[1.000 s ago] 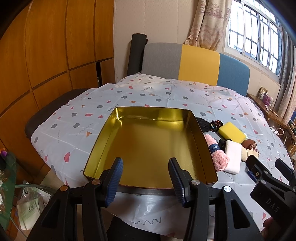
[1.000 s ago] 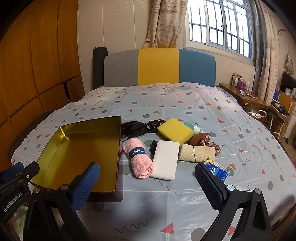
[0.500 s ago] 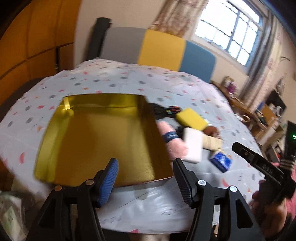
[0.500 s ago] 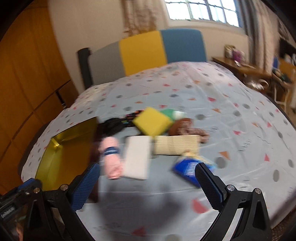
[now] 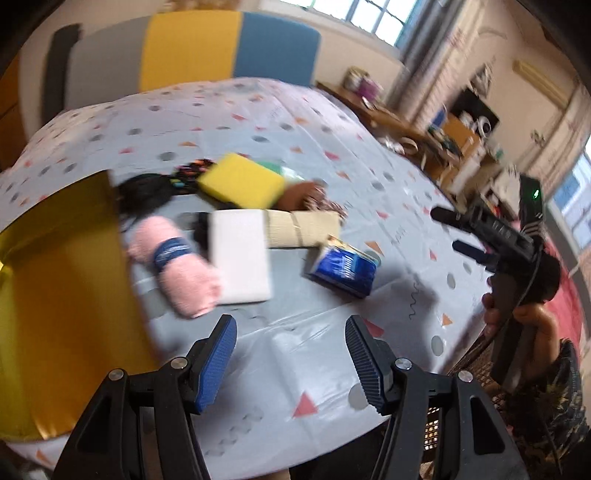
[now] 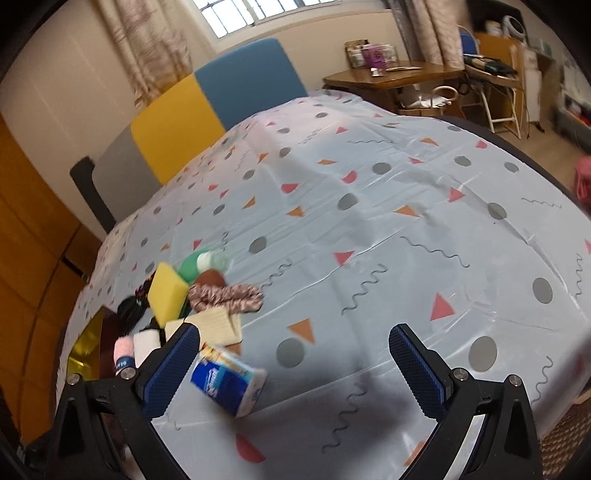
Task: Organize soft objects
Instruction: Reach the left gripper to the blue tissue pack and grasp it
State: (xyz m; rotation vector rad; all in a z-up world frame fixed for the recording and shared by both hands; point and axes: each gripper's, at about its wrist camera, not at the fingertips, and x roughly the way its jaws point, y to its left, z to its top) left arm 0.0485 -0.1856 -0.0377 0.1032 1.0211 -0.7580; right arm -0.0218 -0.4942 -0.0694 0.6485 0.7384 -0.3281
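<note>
Blue tissue pack [image 6: 228,384] beside right jaws, scrunchie [image 6: 225,297] behind

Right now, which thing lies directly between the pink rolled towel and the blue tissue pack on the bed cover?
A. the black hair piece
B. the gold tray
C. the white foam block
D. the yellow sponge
C: in the left wrist view the white foam block touches the pink rolled towel on one side, and the blue tissue pack lies apart on its other side.

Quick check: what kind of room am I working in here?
Most likely a home bedroom: a bed with a padded headboard under a patterned plastic cover, a curtained window, and a cluttered wooden desk.
</note>
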